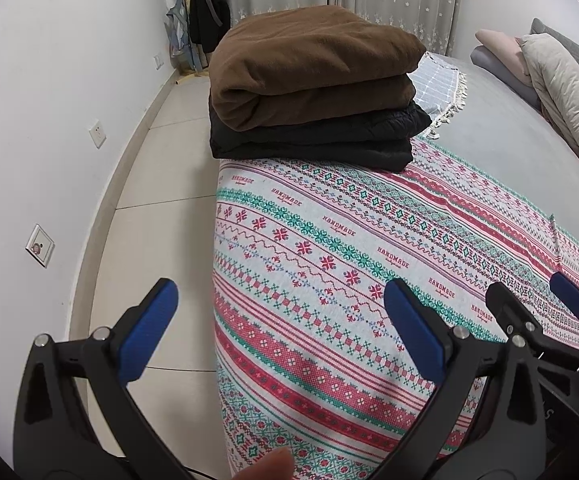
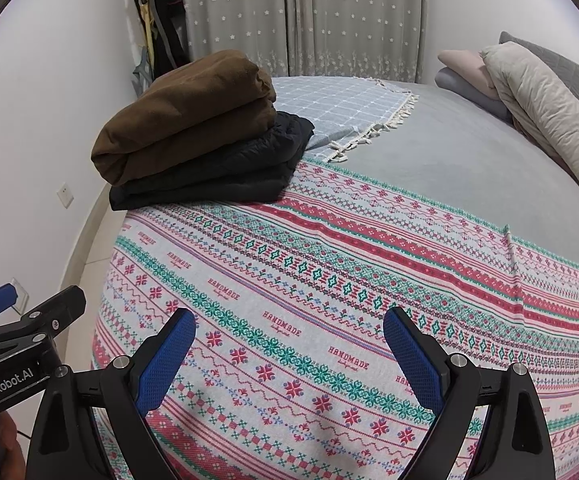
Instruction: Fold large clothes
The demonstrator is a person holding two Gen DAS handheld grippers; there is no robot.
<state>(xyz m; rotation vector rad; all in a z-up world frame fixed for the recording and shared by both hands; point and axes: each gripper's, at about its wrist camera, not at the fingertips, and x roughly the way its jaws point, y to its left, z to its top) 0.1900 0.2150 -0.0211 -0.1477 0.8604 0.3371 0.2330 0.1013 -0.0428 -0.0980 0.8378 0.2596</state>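
Beyond both spread grippers, folded brown garment [image 2: 185,112] tops black one [image 2: 217,176].

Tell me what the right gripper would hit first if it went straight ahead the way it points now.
Most likely the patterned cloth spread on the bed: the open right gripper aims down onto it, with nothing between. The folded stack lies further left; depth is uncertain.

The black garment [image 2: 217,172] lies mostly hidden under the folded brown garment [image 2: 185,120].
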